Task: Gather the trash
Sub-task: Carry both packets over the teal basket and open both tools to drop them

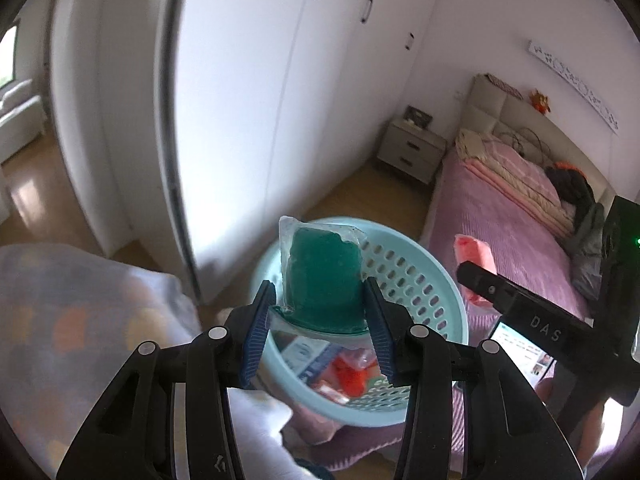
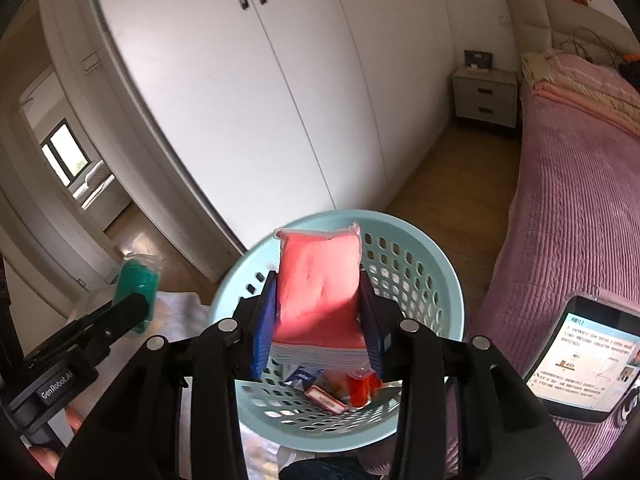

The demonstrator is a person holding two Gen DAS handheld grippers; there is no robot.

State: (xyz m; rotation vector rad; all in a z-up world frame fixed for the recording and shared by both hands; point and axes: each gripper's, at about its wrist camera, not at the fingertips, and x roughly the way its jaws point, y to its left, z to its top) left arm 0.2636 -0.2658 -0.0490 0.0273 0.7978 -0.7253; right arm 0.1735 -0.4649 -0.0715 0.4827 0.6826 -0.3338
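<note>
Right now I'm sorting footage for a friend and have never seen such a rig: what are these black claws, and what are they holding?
They are two hand-held grippers, each with a fisheye camera looking along its fingers. In the left camera's picture, the left gripper clamps a green packet. In the right camera's picture, the right gripper clamps a pink packet. Both are held above a light blue basket that already contains small wrappers. Beside it are a pink bed and a lit tablet.

A home bedroom; pink-covered bed, white wardrobe, nightstand.
</note>
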